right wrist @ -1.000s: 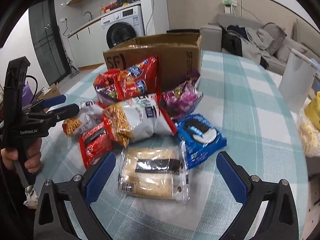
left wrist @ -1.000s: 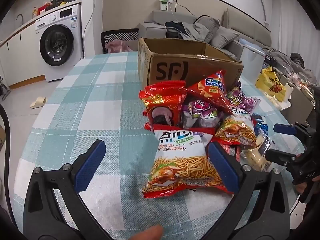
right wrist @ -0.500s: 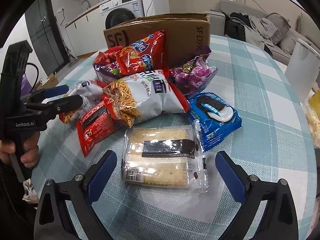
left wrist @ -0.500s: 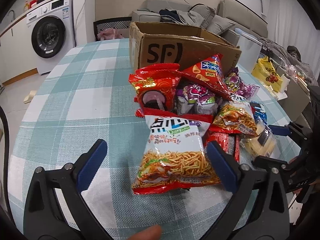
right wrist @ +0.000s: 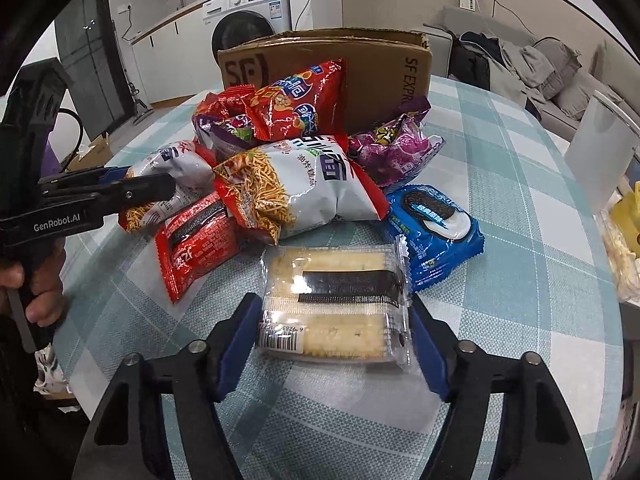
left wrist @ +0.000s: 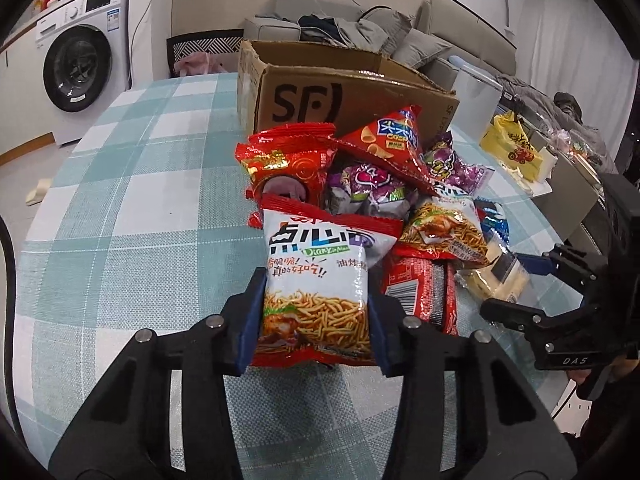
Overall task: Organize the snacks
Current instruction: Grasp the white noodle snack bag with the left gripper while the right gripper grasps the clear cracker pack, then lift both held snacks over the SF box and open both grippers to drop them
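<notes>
Both my tongs just closed in — left gripper (left wrist: 314,312) pinching the white-and-red crinkly noodle-snack bag (left wrist: 316,276), right gripper (right wrist: 332,344) closing around the clear plastic cracker pack (right wrist: 334,304) — both ready to lift.

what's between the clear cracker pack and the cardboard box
In the right wrist view, the white noodle snack bag lies behind the cracker pack, then the red chip bag leans against the cardboard box.

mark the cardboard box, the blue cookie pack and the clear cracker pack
cardboard box (right wrist: 380,76), right wrist view, on its brown side wall.
blue cookie pack (right wrist: 436,236), right wrist view, on its printed top face.
clear cracker pack (right wrist: 332,304), right wrist view, on the wrapper's middle.
</notes>
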